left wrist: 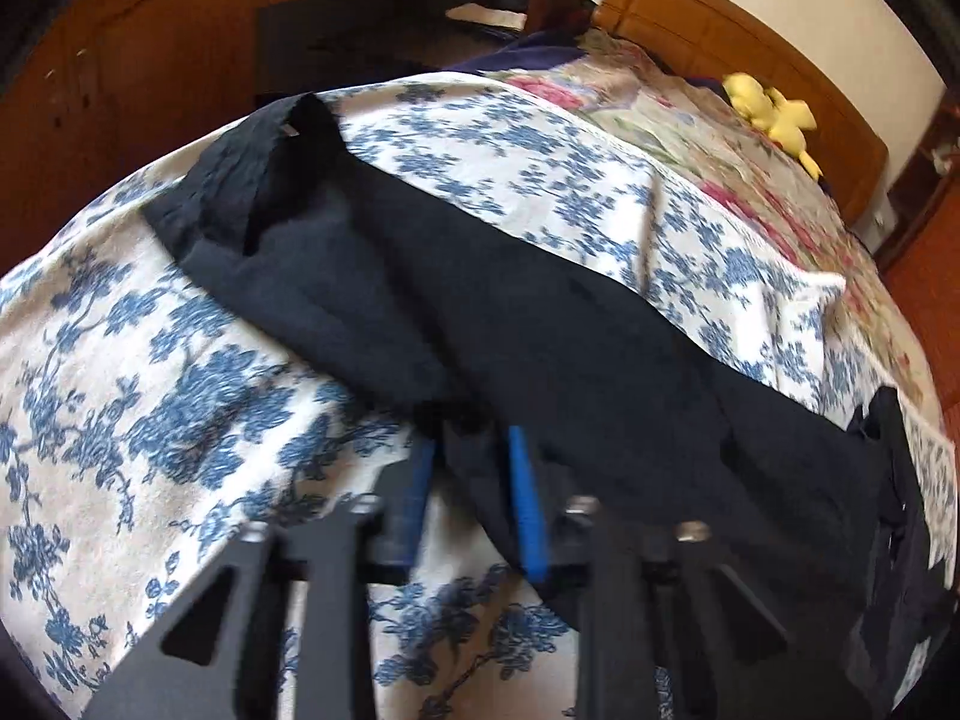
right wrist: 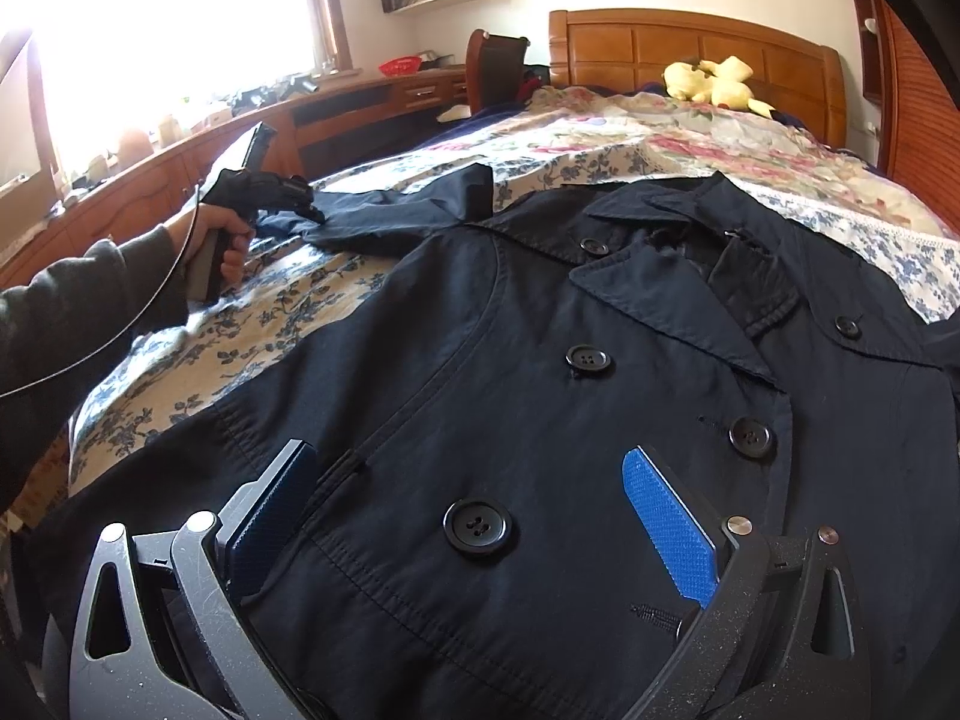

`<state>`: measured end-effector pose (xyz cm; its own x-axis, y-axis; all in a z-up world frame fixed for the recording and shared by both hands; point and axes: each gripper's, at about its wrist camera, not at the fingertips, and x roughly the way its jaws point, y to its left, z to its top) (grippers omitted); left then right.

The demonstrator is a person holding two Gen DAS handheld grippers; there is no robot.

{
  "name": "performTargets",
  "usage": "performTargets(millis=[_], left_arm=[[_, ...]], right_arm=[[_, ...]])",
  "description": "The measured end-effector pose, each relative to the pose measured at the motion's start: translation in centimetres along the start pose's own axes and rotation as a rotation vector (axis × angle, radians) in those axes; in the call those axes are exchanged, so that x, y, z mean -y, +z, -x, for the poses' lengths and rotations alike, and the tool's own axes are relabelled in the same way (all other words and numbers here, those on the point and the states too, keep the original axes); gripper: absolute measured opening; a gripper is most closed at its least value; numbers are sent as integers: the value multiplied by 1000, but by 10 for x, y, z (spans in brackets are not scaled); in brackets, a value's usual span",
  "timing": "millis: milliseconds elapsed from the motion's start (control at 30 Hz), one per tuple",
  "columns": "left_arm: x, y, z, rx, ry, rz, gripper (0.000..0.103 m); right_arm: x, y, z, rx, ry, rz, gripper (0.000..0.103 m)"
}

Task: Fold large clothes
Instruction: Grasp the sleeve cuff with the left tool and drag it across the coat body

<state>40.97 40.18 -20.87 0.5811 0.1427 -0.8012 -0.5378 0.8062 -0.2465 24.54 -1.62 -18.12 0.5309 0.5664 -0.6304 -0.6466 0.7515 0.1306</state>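
My big dark coat (right wrist: pixel 540 360) lies flat on the flowery bed (left wrist: pixel 150 360), with bare bed at nine o'clock. My left claw (left wrist: pixel 465 438) pinches its sleeve (left wrist: pixel 336 276). My right claw (right wrist: pixel 474 516) hangs wide open above the buttons.

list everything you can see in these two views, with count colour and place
dark navy double-breasted cotton coat: 1, navy, spread front-up on the bed
coat sleeve: 1, navy, stretched out sideways over the sheet
blue-and-white floral bed sheet: 1, under the coat
pink floral quilt: 1, toward the headboard
yellow plush toy: 1, by the headboard
wooden headboard: 1, brown, far end
wooden desk: 1, brown, under the window
left claw: shut on the sleeve edge
right claw: open, over the coat front
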Motion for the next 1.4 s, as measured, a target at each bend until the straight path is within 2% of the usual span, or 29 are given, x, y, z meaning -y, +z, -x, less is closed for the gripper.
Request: performTargets(millis=[67, 133, 200, 300, 367, 467, 600, 733, 867, 900, 967, 1200, 1400], left_arm=[[8, 2, 4, 13, 20, -29, 1], [24, 1, 17, 43, 41, -83, 0], [41, -3, 35, 67, 27, -137, 0], [69, -25, 74, 108, -24, -205, 0], [86, -50, 100, 102, -68, -257, 0], [103, -77, 128, 116, -59, -339, 1], [110, -104, 157, 141, -26, -430, 9], [102, -118, 173, 140, -65, -442, 25], [92, -124, 191, 194, -60, -449, 40], [88, -126, 193, 196, -64, -444, 43], [84, -127, 196, 200, -57, -439, 57], [59, -111, 171, 185, 11, -409, 58], [22, -87, 119, 142, 92, -341, 58]], right_arm=[[0, 0, 0, -1, 0, 1, 103], [0, 0, 0, -2, -1, 2, 103], [-1, 0, 0, -1, -1, 3, 103], [0, 0, 0, 2, 0, 1, 103], [1, 1, 1, 4, 3, -5, 103], [1, 1, 1, 5, 6, -6, 103], [0, 1, 2, 8, 6, -8, 103], [0, 1, 1, 5, 4, -5, 103], [-1, 1, 1, 7, -1, -3, 103], [0, 1, 1, 8, -2, -3, 103], [-1, 1, 1, 6, -4, -1, 103], [-1, 1, 1, 7, -3, -2, 103], [-1, 1, 1, 5, -4, 2, 103]])
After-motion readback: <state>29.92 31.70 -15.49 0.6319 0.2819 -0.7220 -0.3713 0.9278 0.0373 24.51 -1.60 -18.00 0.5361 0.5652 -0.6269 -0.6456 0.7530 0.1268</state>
